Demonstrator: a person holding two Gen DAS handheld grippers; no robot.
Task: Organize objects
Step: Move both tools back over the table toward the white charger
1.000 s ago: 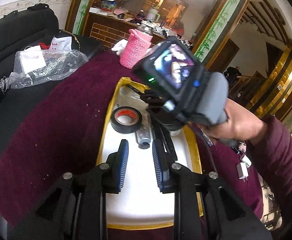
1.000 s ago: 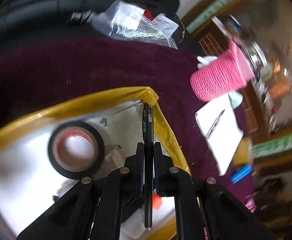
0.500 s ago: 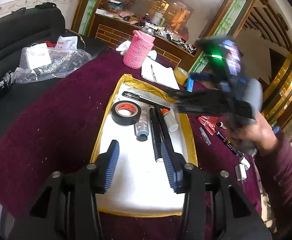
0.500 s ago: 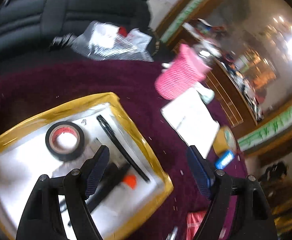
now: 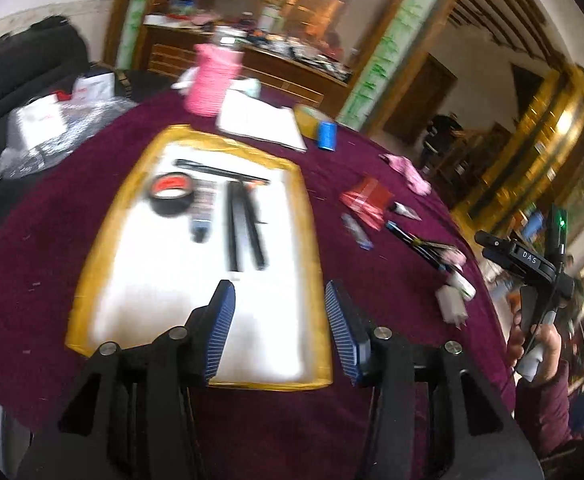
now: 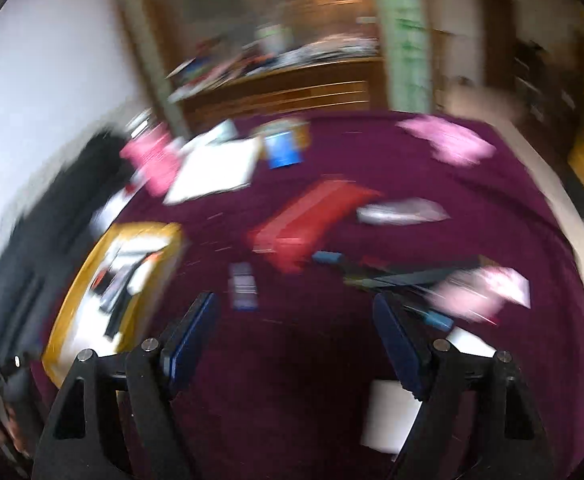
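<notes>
Maroon cloth over desk (image 5: 372, 288), yellow-rimmed white tray (image 5: 91, 280) holding black tape roll (image 5: 170, 197) and pens (image 5: 240, 228), left tongs (image 5: 279, 328) just opened, empty, above tray's near edge; right view blurred, right tongs (image 6: 298, 344) just spread wide, empty, over loose clutter beside red packet (image 6: 312, 220).

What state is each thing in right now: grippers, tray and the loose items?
left gripper: open, empty, jaws just widened
right gripper: open, empty, jaws just widened
tray: flat on the cloth, partly filled
tape roll: lying flat in tray
black pens: lying in tray
red packet: lying on the cloth, outside tray
notebook: lying closed beyond tray
</notes>
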